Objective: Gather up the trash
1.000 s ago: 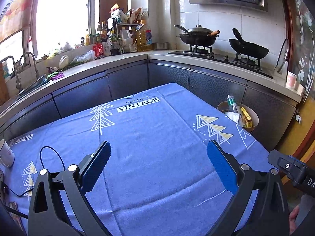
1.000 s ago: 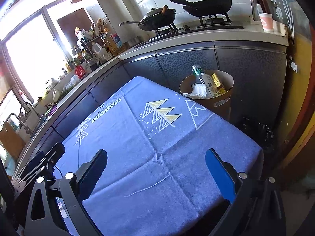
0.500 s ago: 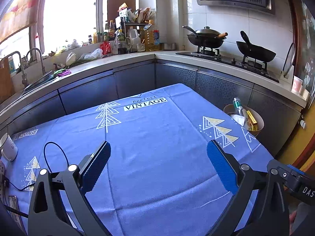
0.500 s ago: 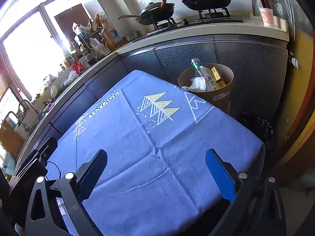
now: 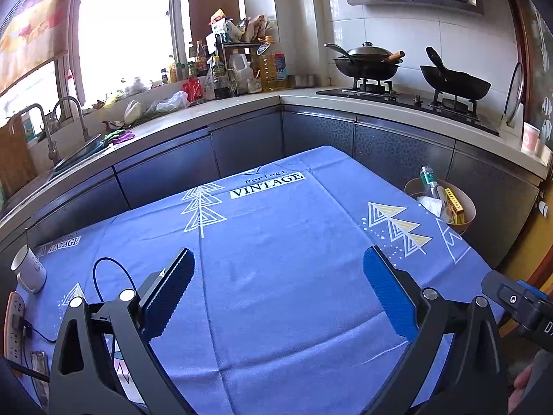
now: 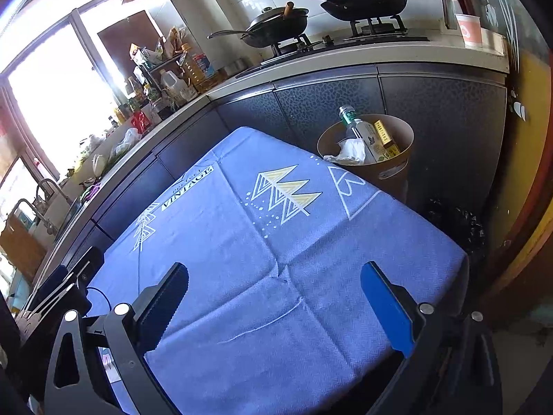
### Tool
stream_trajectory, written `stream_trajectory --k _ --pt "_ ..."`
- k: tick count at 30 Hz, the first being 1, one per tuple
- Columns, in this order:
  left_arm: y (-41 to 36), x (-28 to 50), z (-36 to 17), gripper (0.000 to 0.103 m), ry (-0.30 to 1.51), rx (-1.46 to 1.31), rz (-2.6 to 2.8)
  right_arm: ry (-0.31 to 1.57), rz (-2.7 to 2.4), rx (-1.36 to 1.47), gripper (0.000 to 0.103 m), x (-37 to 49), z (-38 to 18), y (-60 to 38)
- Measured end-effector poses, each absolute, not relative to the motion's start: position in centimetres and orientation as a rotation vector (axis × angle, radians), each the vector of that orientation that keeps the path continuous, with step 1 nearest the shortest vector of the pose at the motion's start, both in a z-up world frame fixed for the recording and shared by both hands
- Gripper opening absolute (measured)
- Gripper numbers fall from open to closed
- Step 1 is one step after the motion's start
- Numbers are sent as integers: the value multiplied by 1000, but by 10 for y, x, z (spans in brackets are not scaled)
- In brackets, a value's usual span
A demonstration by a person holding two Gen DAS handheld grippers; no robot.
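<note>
A brown round trash bin point(image 5: 466, 216) point(image 6: 397, 169) stands on the floor past the table's far right corner. It holds a plastic bottle point(image 6: 361, 131) with a green cap, a crumpled white tissue point(image 6: 350, 150) and a yellow box point(image 6: 385, 135). My left gripper point(image 5: 278, 292) is open and empty over the near part of the blue tablecloth point(image 5: 276, 242). My right gripper point(image 6: 274, 297) is open and empty over the cloth's near right part point(image 6: 269, 242).
A white mug point(image 5: 29, 269), a power strip point(image 5: 13, 328) and a black cable point(image 5: 110, 276) lie at the table's left edge. Dark cabinets and a counter with a sink point(image 5: 69, 159), bottles and two pans point(image 5: 366, 64) run behind.
Both grippers have drawn back and risen a little, so more of the table and counter shows. Both stay open and empty.
</note>
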State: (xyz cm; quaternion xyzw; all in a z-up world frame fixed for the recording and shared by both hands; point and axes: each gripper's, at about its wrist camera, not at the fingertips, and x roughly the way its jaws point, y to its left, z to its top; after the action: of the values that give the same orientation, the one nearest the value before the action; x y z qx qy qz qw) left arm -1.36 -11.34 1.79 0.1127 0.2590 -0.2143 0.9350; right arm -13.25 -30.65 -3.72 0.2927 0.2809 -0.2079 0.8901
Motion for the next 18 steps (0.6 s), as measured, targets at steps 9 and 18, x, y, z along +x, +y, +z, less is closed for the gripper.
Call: stream_trajectory --k 9,18 --pt "-117 -17 18 97 526 254 -436 601 -422 607 99 -130 -39 -307" --pt "-119 -15 15 97 565 245 -479 615 -416 608 99 -129 -42 -305"
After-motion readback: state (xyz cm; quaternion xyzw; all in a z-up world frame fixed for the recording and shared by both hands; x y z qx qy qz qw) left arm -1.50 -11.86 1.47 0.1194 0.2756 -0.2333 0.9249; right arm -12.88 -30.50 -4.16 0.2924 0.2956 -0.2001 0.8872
